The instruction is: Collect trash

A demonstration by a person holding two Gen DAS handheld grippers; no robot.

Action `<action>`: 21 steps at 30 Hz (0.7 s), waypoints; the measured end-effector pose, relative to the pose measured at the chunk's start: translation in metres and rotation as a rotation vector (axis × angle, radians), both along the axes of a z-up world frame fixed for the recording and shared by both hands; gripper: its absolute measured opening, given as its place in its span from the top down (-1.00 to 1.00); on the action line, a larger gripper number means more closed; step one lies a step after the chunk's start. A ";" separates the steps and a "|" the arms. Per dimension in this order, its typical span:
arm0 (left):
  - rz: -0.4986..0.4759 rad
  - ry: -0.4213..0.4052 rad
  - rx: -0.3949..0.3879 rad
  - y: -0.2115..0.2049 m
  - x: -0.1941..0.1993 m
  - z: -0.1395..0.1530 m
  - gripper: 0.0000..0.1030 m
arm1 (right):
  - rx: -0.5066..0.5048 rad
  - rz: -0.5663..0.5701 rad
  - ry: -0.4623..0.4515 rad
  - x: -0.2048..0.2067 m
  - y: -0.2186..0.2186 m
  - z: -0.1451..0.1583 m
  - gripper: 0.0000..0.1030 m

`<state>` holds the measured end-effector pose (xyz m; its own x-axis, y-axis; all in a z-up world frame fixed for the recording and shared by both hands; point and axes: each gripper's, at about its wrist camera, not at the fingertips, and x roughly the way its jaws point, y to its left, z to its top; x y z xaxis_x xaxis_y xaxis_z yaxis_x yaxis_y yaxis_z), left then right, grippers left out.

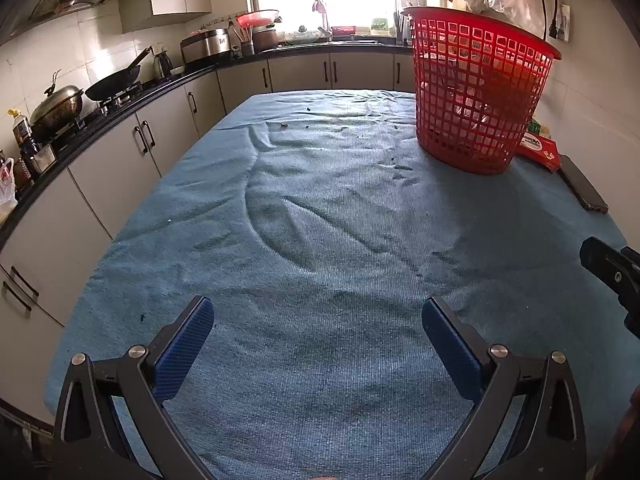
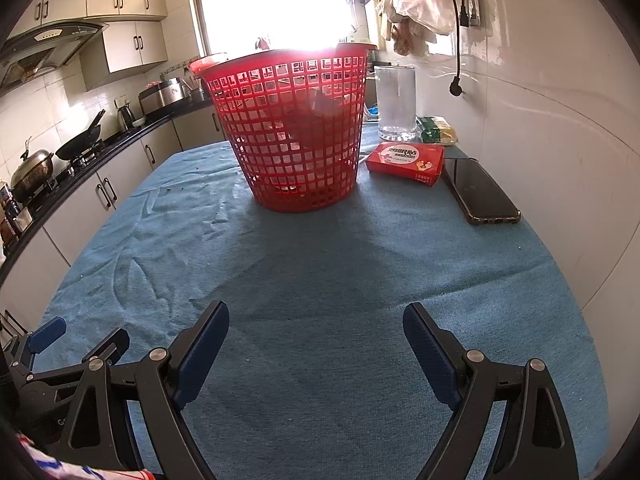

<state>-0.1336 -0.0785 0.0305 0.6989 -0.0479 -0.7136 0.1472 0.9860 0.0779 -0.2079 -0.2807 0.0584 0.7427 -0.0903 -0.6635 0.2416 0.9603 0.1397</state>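
A red mesh basket [image 1: 480, 92] [image 2: 292, 128] stands on the blue cloth [image 1: 320, 220] [image 2: 320, 264] toward the table's far right, with crumpled pieces showing through its wall. My left gripper [image 1: 318, 316] hovers open over the near part of the cloth, nothing between its blue pads. My right gripper [image 2: 316, 324] is also open and empty, pointing at the basket from the near side. In the left wrist view the right gripper's black finger [image 1: 608, 264] pokes in at the right edge. A few dark crumbs [image 1: 284, 125] dot the far cloth.
Right of the basket lie a red box [image 2: 406, 162], a black phone [image 2: 480, 190], a clear jar [image 2: 396, 102] and a green-yellow packet [image 2: 436, 130] by the white wall. A kitchen counter with wok [image 1: 116, 80] and pots runs along the left.
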 end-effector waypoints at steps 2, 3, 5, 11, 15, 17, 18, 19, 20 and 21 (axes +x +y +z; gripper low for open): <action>-0.001 0.003 -0.002 0.000 0.001 0.000 -1.00 | -0.001 0.001 -0.001 0.000 0.000 0.000 -0.78; -0.001 0.005 -0.002 0.000 0.001 -0.001 -1.00 | -0.002 0.001 -0.001 0.000 0.000 0.000 -0.78; 0.001 0.007 -0.002 0.000 0.001 -0.001 -1.00 | -0.003 0.001 -0.002 0.000 0.000 -0.001 -0.78; 0.000 0.009 -0.001 -0.001 0.000 -0.001 -1.00 | -0.003 0.000 0.002 -0.001 -0.001 -0.003 -0.79; -0.002 0.012 -0.001 -0.002 0.001 -0.003 -1.00 | -0.001 -0.001 0.002 -0.002 0.000 -0.003 -0.79; -0.005 0.013 -0.004 -0.002 0.003 -0.003 -1.00 | -0.002 0.001 0.004 -0.001 0.000 -0.004 -0.79; -0.005 0.011 -0.006 -0.002 0.003 -0.002 -1.00 | -0.003 0.002 0.006 -0.001 0.000 -0.005 -0.79; -0.004 0.011 -0.007 -0.002 0.004 -0.002 -1.00 | -0.003 0.003 0.008 -0.001 0.000 -0.005 -0.79; -0.003 0.014 -0.010 -0.001 0.005 -0.002 -1.00 | -0.004 0.004 0.010 -0.001 0.001 -0.006 -0.79; -0.003 0.017 -0.015 -0.001 0.007 -0.002 -1.00 | -0.004 0.005 0.014 0.000 0.001 -0.007 -0.79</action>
<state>-0.1269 -0.0794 0.0285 0.6865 -0.0609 -0.7246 0.1514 0.9866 0.0606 -0.2081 -0.2797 0.0512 0.7337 -0.0888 -0.6736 0.2384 0.9620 0.1328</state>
